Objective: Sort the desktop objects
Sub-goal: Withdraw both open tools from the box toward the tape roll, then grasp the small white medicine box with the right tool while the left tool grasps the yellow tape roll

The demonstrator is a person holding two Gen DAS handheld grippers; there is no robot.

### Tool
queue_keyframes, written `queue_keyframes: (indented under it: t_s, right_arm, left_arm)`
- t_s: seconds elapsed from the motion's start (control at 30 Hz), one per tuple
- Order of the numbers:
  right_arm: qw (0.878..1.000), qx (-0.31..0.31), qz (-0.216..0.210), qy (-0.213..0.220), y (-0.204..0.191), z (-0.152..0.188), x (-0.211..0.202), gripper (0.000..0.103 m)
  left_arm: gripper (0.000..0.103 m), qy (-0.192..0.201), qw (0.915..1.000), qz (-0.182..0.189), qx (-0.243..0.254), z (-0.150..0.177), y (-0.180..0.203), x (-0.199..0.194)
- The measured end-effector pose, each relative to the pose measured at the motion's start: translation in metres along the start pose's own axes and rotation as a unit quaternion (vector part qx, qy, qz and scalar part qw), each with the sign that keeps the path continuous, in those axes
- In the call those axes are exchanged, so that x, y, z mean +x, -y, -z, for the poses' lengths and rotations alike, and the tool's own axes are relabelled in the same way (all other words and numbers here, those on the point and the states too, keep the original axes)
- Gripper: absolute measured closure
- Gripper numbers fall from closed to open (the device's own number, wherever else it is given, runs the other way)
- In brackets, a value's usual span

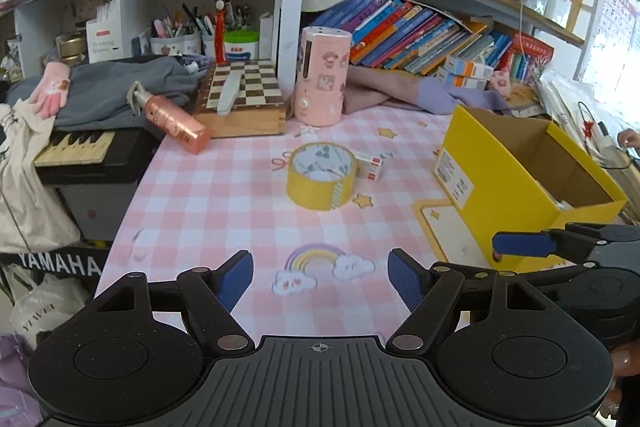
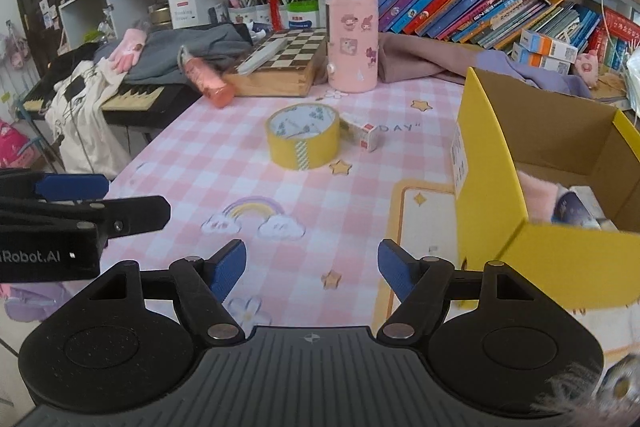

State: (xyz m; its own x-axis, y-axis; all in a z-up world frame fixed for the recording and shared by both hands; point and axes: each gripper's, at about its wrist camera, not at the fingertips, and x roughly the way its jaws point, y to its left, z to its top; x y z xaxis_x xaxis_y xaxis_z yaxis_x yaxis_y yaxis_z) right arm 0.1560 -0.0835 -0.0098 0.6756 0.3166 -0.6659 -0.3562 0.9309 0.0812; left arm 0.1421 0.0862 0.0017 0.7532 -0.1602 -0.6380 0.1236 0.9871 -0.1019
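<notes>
The tape roll lies flat on the pink checked mat, out in the middle of the desk, well ahead of both my claws. A small white carton with a red mark rests against its right side, touching it. To the right stands the yellow box, open at the top; through the right camera I can see something pink and a dark printed item lying inside it, though I cannot make out what they are.

My left claw hangs above the rainbow print on the mat, jaws well apart, with nothing between the blue pads. My right claw is just beside it, near the box's front corner, jaws likewise spread and holding nothing. Each claw shows at the edge of the other's view, so they sit close side by side.

Behind the tape, a tall pink cylinder with stickers stands upright at the back of the mat. Left of it is a chessboard on a wooden case, with a pale flat strip lying across its squares. A copper-pink spray bottle leans tilted by the case's left end, over the mat's edge. Further left a keyboard sits beside the desk, with grey cloth and a pink glove piled behind it. Books lean along the shelf at the back.
</notes>
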Motion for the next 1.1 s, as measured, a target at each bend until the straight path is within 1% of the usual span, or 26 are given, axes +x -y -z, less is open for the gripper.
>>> queue_keyframes:
  t_s: [0.17, 0.23, 0.33, 0.6, 0.83, 1.0, 1.1]
  right_arm:
    - [1.000, 0.001, 0.001, 0.006, 0.015, -0.017, 0.016, 0.032]
    - [1.000, 0.004, 0.003, 0.007, 0.021, -0.024, 0.023, 0.032]
    - [1.000, 0.009, 0.006, 0.006, 0.030, -0.033, 0.034, 0.032]
    - [0.998, 0.065, 0.015, 0.002, 0.055, -0.068, 0.067, 0.035]
    - [0.996, 0.085, 0.013, -0.009, 0.064, -0.093, 0.096, 0.035]
    - [0.997, 0.075, 0.021, -0.016, 0.064, -0.099, 0.115, 0.035]
    - [0.997, 0.069, 0.024, -0.024, 0.065, -0.102, 0.124, 0.035]
  left_arm:
    - [0.025, -0.003, 1.0000, -0.006, -0.001, -0.017, 0.002, 0.021]
    - [0.020, -0.005, 0.9999, -0.011, 0.001, -0.023, 0.002, 0.031]
    - [0.019, -0.010, 0.9998, -0.015, 0.003, -0.031, 0.002, 0.043]
    - [0.012, -0.017, 0.9996, -0.021, 0.009, -0.048, 0.004, 0.080]
    - [0.011, -0.025, 0.9990, -0.024, 0.030, -0.053, 0.007, 0.124]
    - [0.011, -0.022, 0.9995, -0.013, 0.017, -0.062, 0.005, 0.149]
    - [0.011, -0.029, 0.9994, -0.014, 0.008, -0.065, 0.005, 0.165]
